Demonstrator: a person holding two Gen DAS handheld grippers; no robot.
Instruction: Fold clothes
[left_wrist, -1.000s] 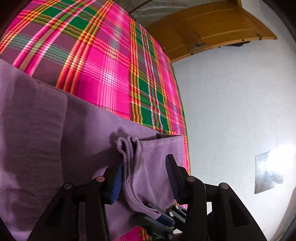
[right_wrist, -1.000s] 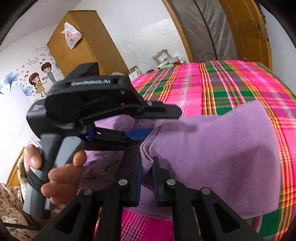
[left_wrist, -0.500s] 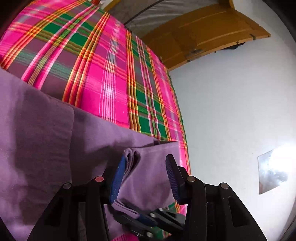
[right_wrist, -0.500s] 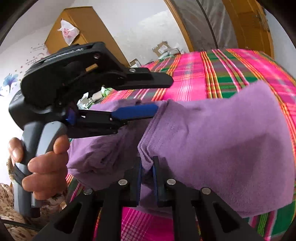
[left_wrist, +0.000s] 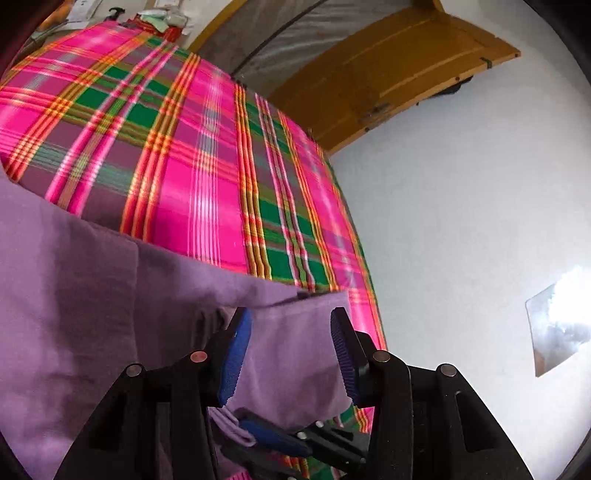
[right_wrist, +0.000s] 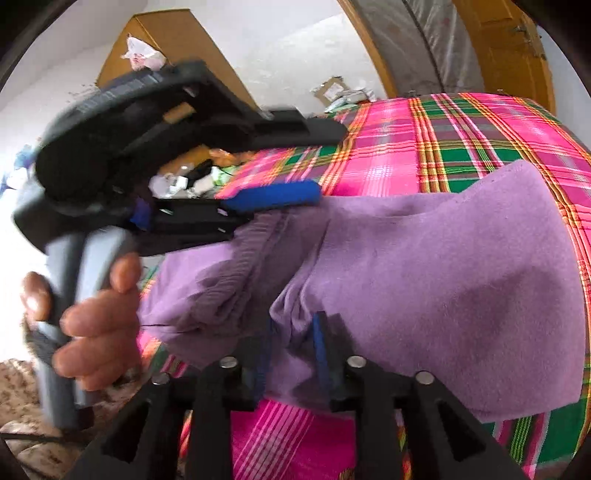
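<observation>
Purple knit garment (right_wrist: 424, 266) spread over a pink-and-green plaid bed cover (left_wrist: 177, 155), filling the lower left of the left wrist view. Left tongs (left_wrist: 291, 354) wide open at 6 o'clock, blue pads (left_wrist: 234, 362) on either side of a flat purple corner, nothing pinched. Right tongs (right_wrist: 293, 354) at 6 o'clock, slightly parted around a bunched fold of the same cloth; firm hold or not, cannot tell. Hand (right_wrist: 92, 314) at 9 o'clock wrapped round the grey handle of the left tool. Wooden door (left_wrist: 388, 77) at 1 o'clock.
</observation>
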